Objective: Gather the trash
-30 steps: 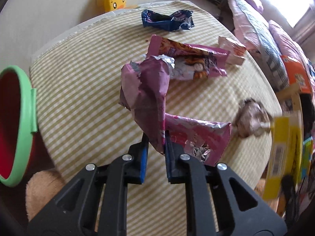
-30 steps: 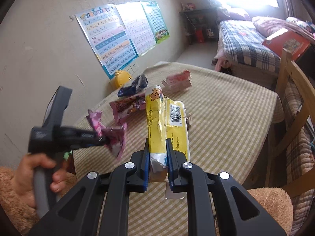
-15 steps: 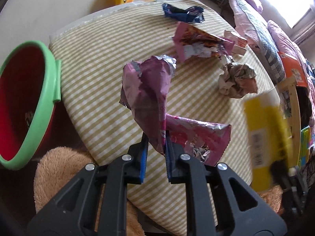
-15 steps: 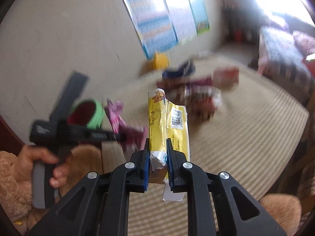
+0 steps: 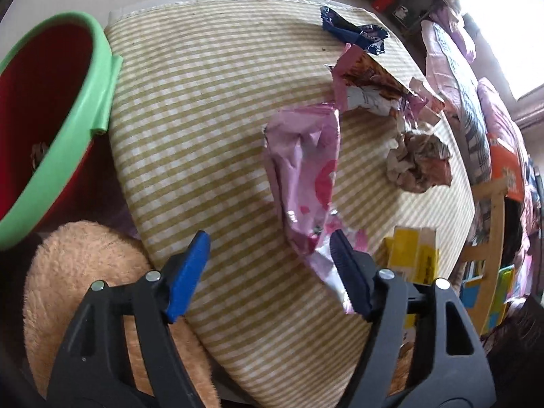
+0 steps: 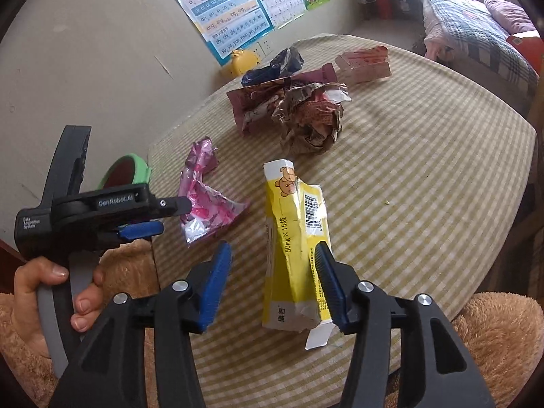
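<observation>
left gripper (image 5: 268, 248): jaws spread wide, holding nothing; its right blue pad touches the lower edge of the pink wrapper (image 5: 306, 176), its left pad hangs over the table's near edge.
right gripper (image 6: 272, 265): jaws wide apart, gripping nothing; the yellow box (image 6: 294, 251) lies between them, its right side against the right blue pad.
pink wrapper: crumpled foil, lying on the table (image 5: 210, 108) near the edge closest to the bin; in the right wrist view it sits just left of the yellow box, apart from it.
yellow box: flattened carton with a bear print and a barcode, lying lengthwise on the checked cloth, its torn white flap at the near end.
other trash: crumpled brown paper ball (image 6: 311, 119) mid-table; maroon snack wrapper (image 6: 258, 102) touching it on the left; dark blue wrapper (image 6: 272, 66) behind that; small pink carton (image 6: 363, 59) farther back.
bin (image 5: 64, 108): red inside with a green rim, beside the table's left edge, below table height.
hand (image 6: 51, 299): wrapped round the grey handle of the left gripper.
surroundings: yellow duck toy (image 6: 241, 61) by the wall, posters (image 6: 238, 3) above it, bed (image 6: 476, 23) at far right.
</observation>
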